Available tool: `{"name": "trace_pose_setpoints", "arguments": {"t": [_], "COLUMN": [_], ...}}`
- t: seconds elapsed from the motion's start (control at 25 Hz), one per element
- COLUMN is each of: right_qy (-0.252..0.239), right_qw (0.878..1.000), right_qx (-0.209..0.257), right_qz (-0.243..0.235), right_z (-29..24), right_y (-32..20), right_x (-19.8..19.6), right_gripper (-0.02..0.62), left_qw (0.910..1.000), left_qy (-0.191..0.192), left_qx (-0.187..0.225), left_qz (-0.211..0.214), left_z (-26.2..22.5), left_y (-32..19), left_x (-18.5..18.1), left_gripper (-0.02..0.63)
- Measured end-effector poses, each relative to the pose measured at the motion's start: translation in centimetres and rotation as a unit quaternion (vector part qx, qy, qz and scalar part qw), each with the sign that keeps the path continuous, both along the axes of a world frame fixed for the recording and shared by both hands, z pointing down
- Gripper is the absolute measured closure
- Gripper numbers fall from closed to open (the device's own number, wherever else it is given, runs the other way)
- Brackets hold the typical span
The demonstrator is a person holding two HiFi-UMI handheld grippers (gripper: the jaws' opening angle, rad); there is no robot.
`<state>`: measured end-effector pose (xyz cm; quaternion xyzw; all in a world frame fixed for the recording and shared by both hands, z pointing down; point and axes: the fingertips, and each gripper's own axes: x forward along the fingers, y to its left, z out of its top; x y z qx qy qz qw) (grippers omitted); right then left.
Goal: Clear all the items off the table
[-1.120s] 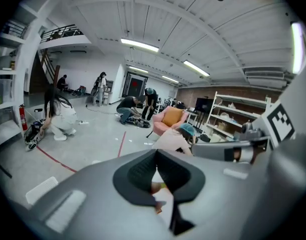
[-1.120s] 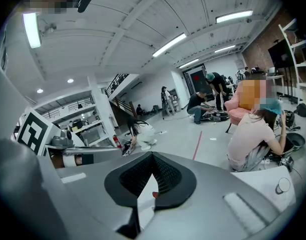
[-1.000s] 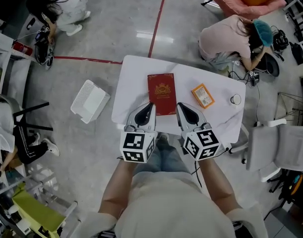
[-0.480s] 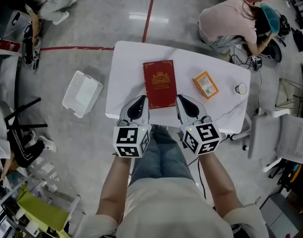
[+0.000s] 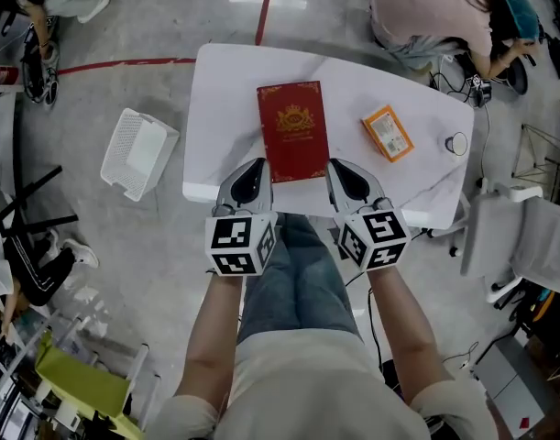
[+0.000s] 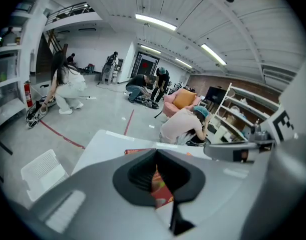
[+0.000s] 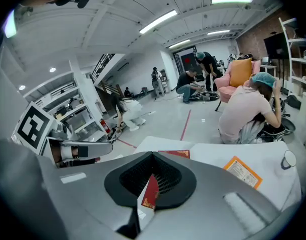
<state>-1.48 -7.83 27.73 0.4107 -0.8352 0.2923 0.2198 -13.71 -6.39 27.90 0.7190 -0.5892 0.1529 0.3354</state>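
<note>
Red book [image 5: 292,131], head view: lies flat on the white counter [image 5: 215,81], with its near end between the two claws.
Left claw [image 5: 253,165], head view: just left of the book's near corner, over the counter's near edge.
Right claw [image 5: 340,165], head view: just right of the book's near end.
Orange packet [image 5: 388,133], head view: right of the book and apart from it; a small round object [image 5: 456,143] sits farther right.
Left gripper view: claw closed tight and holding nothing; the book's red shows beyond the slit.
Right gripper view: claw likewise closed and empty; book and packet lie ahead.
Handling: the book is likely stiff, fairly heavy and smooth-covered. It lies too flat to pinch from above, so it is probably best slid over the near edge and clamped by its overhanging near end.
</note>
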Motion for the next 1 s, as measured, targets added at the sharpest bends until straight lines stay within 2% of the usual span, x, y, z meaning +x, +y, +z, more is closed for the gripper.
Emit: {"name": "trace_pose_setpoints", "arguments": {"t": [0.44, 1.0], "right_qy": [0.035, 0.056], "right_qw": [0.999, 0.997], "right_qx": [-0.031, -0.059], "right_qz": [-0.018, 0.005], "right_z": [7.6, 14.9], "right_y": [-0.4, -1.2], "right_x": [-0.3, 1.4], "right_gripper": [0.595, 0.579], "left_qw": [0.9993, 0.9959], "left_qy": [0.007, 0.013], "left_qx": [-0.038, -0.084], "left_qz": [0.003, 0.029], "left_z": [7.2, 15.1], "left_y": [0.1, 0.6], "left_x": [0.1, 1.4], "left_gripper": [0.597, 0.597]}}
